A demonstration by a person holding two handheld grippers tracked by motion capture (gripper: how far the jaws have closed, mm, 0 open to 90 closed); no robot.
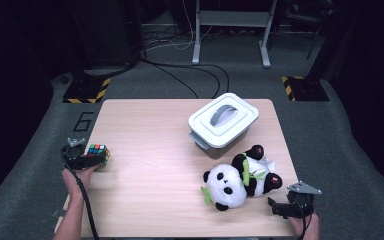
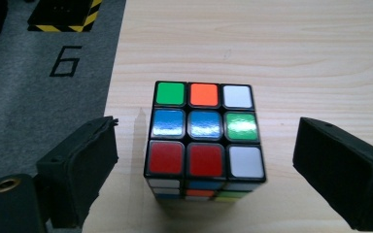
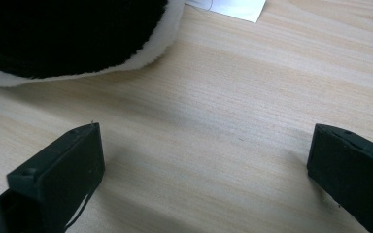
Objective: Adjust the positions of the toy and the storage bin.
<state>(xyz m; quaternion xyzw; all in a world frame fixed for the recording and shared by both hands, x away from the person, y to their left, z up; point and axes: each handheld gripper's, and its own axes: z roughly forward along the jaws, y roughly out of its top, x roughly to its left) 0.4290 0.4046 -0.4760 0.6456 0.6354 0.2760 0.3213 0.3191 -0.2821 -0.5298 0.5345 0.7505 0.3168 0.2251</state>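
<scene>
- My left gripper [image 2: 204, 160] stood with its jaws wide on either side of the puzzle cube [image 2: 205, 133], neither pad touching it, so I judged the grasp not yet made and closing and lifting left to do.
- The cube sat flat at the table's [image 1: 150, 150] near left edge, square to the jaws; being a cube, it had no long axis.
- My right gripper [image 3: 204, 174] hung wide and empty beside the plush panda [image 1: 240, 177].

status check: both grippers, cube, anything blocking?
Left gripper open, jaws either side of the cube, not touching. Right gripper open over bare table, by the panda plush. Nothing blocking the cube.
</scene>
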